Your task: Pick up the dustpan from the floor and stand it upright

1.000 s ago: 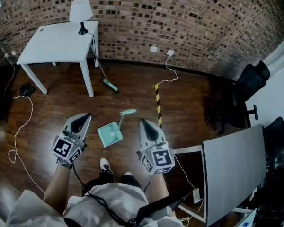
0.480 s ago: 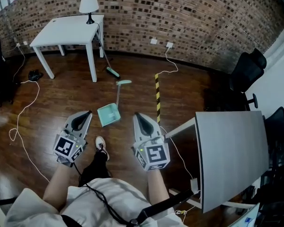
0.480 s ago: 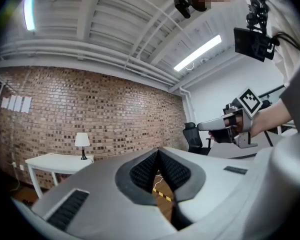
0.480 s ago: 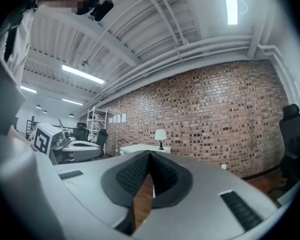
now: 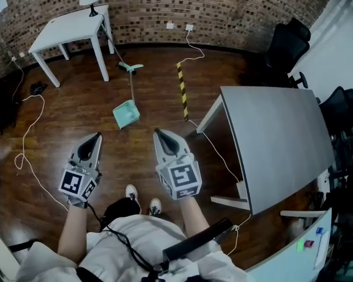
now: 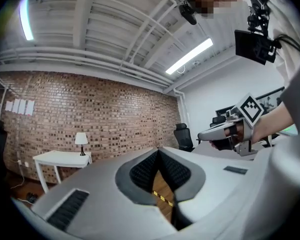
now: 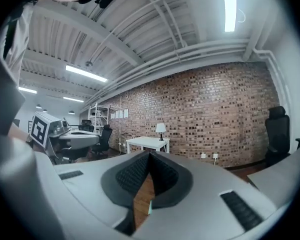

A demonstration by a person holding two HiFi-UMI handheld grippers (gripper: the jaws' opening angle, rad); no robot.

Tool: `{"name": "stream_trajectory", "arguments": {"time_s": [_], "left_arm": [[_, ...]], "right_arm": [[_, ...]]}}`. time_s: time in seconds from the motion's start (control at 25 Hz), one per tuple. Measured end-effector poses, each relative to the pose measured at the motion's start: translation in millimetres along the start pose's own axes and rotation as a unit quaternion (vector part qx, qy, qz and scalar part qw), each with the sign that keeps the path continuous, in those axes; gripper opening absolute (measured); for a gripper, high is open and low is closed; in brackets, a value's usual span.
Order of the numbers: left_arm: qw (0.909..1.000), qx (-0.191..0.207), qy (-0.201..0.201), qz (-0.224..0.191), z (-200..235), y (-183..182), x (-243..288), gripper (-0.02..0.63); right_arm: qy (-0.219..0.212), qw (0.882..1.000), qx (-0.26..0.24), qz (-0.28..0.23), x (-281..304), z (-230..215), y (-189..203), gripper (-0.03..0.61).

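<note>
The dustpan lay right between your two grippers a second ago. Now it sits well ahead of both, flat on the wood floor, with its handle running away from you toward the white table. The table looks smaller and the grey desk has slid in large on your right, so you appear to have backed off rather than closed in. For the task, that means nothing has started: the pan is untouched and you need to make up that ground before any pick.

Your left gripper has its jaws pressed together with nothing between them, and so does your right gripper. You have to spread one before it can take the handle.

No brand or readable writing shows. The cubes carry only black-and-white square patterns, and the yellow-black tape is plain striping.
</note>
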State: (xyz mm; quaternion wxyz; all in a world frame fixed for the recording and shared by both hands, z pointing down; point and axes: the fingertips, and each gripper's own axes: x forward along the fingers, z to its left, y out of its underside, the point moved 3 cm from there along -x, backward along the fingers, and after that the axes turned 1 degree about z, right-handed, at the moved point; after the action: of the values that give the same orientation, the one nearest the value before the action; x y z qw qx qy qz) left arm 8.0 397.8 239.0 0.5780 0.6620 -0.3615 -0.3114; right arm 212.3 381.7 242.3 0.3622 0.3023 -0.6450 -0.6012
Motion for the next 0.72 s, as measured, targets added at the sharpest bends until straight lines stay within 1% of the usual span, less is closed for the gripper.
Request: {"name": "stream_trajectory", "arguments": {"time_s": [0.08, 0.16, 0.32, 0.52, 0.72], "left_arm": [[1.0000, -0.003, 0.000, 0.003, -6, -2, -14, 0.012], [1.0000, -0.003, 0.000, 0.009, -10, -3, -26, 0.012], [0.9998, -0.008, 0.006, 0.014, -9, -6, -32, 0.012], [0.9999, -0.005, 0.011, 0.003, 5, -14, -39, 0.012], [0.9998, -0.001, 0.020, -0.005, 8, -19, -40, 0.012]], "right_arm": [[-0.004, 1.000, 0.015, -0.001, -11, 11, 2, -0.020], [-0.007, 1.000, 0.019, -0.003, -20, 20, 2, -0.020], [0.007, 0.999, 0.030, -0.029, -32, 27, -8, -0.020], [0.004, 0.999, 0.029, -0.033, -19, 43, -16, -0.020], [-0.001, 0.999, 0.028, -0.040, -10, 52, -29, -0.020]]}}
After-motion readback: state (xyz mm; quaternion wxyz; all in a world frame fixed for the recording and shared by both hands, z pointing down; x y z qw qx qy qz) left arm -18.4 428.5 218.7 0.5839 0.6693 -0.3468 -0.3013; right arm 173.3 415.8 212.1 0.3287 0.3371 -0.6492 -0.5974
